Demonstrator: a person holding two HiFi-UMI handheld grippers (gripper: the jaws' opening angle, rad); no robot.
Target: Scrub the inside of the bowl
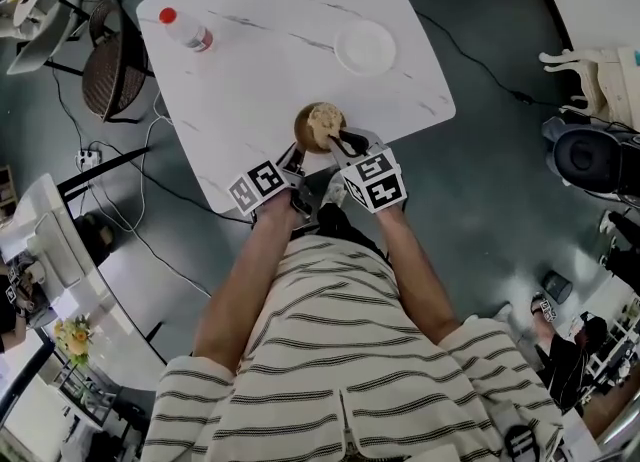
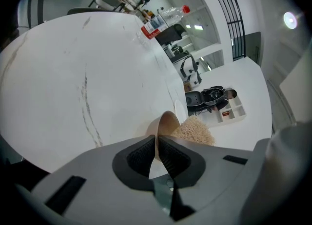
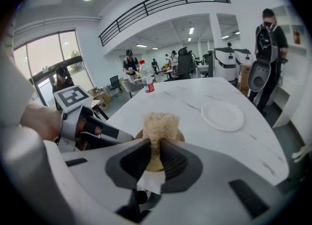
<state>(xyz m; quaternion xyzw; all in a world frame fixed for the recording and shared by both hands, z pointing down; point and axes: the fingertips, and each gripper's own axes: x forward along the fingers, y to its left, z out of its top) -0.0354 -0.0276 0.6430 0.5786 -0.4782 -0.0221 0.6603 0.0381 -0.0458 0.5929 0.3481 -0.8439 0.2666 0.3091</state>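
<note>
Pinching brown bowl (image 2: 167, 123) rim, left gripper (image 2: 156, 140), right gripper (image 3: 156, 155) clenched on beige, seemingly fibrous sponge (image 3: 160, 123)

Dark-striped white short-sleeved shirt (image 1: 350, 350)

i have open counter (image 1: 270, 60) beyond the bowl (image 1: 303, 120): a wide lane runs between the bottle (image 1: 187, 31) at far left and the plate (image 1: 365, 48) near the bowl's right. left gripper (image 1: 297, 153) and right gripper (image 1: 343, 140) crowd the near edge.
</note>
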